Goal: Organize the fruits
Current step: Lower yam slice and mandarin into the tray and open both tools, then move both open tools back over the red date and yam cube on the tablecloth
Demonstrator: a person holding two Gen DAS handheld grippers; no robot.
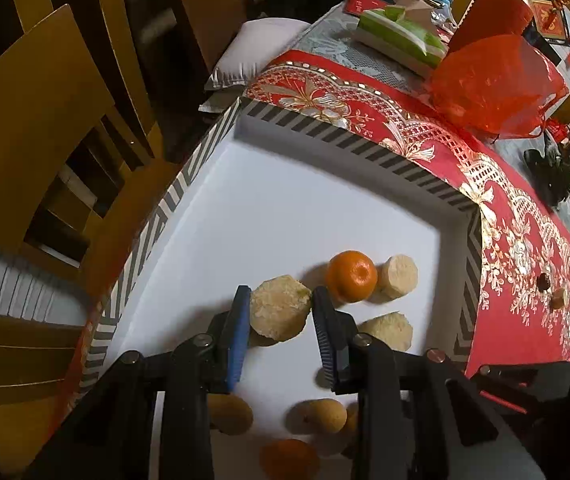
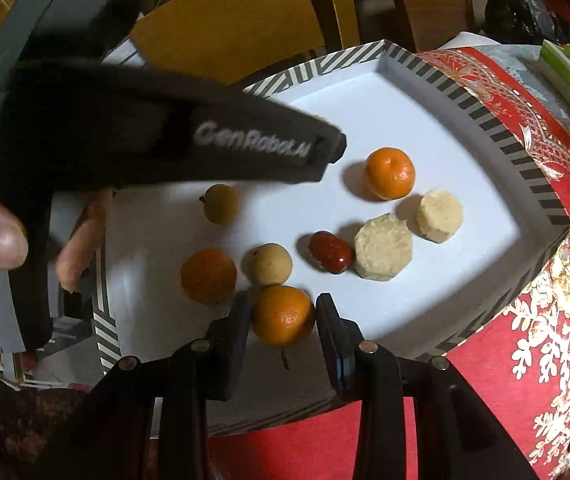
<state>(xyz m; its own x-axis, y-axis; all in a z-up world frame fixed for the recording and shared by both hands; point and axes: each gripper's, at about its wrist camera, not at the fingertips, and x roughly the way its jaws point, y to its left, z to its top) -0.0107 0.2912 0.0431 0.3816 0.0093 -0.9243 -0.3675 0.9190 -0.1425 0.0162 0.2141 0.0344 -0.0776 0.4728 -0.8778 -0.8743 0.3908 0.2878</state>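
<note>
Over the striped tray [image 1: 349, 130] | our left tongs [image 1: 281, 300] clamped a pale peeled chunk [image 1: 279, 312] beside the mandarin [image 1: 351, 276], lifted for sorting | right tongs [image 2: 283, 306] gripped another orange [image 2: 283, 314] at the tray's near edge, we judged.

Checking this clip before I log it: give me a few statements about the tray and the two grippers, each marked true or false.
1. The left gripper has a pale peeled chunk between its fingers. True.
2. The right gripper has a red date between its fingers. False: a mandarin sits between them; the red date lies farther in on the tray.
3. The fruit lies on a white tray with a striped rim. True.
4. The tray sits on a bare wooden table. False: a red patterned cloth lies under it.
5. The right wrist view shows three mandarins on the tray. True.
</note>
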